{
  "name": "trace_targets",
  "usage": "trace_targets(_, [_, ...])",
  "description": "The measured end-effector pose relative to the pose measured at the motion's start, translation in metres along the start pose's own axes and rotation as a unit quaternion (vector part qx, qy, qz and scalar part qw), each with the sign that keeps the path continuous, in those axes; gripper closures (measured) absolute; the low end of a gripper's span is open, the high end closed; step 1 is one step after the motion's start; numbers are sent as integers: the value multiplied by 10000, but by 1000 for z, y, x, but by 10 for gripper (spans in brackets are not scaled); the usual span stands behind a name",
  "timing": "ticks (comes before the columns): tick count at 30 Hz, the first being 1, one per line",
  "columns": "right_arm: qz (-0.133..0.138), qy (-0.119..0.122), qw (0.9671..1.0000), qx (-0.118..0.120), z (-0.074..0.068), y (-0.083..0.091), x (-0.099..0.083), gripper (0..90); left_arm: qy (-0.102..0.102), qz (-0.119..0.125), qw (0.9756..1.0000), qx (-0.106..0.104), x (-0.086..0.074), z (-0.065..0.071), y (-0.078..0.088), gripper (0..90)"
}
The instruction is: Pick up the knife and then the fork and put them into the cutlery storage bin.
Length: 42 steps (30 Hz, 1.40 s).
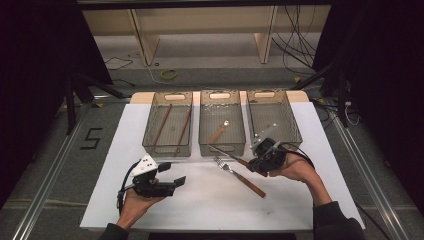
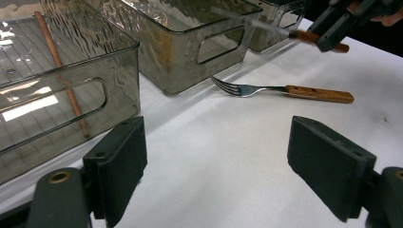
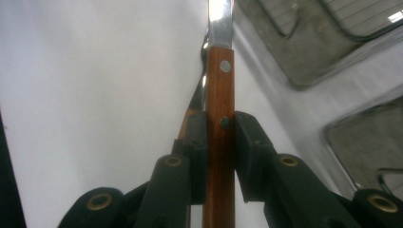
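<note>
High view looks down over the whole table (image 1: 210, 200); both gripper views sit low and close, sharing the fork (image 2: 285, 90).

Brown-handled knife (image 3: 220, 118), black tongs (image 3: 220, 142), white table cover (image 1: 200, 195), smoky grey bins (image 1: 222, 122)

Your white bench sheet (image 1: 210, 195) glows under overhead light while the surroundings stay dark; the lifted wood-handled knife (image 2: 266, 28) blurs.

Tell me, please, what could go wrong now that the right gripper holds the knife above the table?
1. The right gripper clamps the knife only low on its wooden handle, so the long blade could swing or slip out.
2. The blade points toward the middle bin; it may strike the rim rather than clear it.
3. The fork lies just beneath and could be knocked.
</note>
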State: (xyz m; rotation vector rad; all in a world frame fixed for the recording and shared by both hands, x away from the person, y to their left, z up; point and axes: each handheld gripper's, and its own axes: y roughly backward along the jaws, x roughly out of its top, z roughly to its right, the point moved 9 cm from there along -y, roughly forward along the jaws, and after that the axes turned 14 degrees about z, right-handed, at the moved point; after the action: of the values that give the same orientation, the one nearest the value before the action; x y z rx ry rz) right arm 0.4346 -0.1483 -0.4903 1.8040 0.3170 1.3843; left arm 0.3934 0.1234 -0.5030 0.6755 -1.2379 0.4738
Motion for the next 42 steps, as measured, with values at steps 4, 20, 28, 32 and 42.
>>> trace_targets(4, [205,-152,9997,-64,6,8,3,772,16,8,10000,18,0,-1,0,203])
trace_targets(20, [780,-946,9888,-848,70,56,18,773,69,69,9999,87,1,-4,0,203])
trace_targets(28, [920,-1372,9799,-1115,102,65,24,772,72,132,9998,107,4,-7,2,203])
trace_targets(32, [933,-1523,9765,-1205,115,65,22,772,85,179,9997,116,5,-7,2,203])
trace_targets(42, [940,-1806,9695,-1366,132,65,21,772,73,325,9994,119,9,-7,7,202])
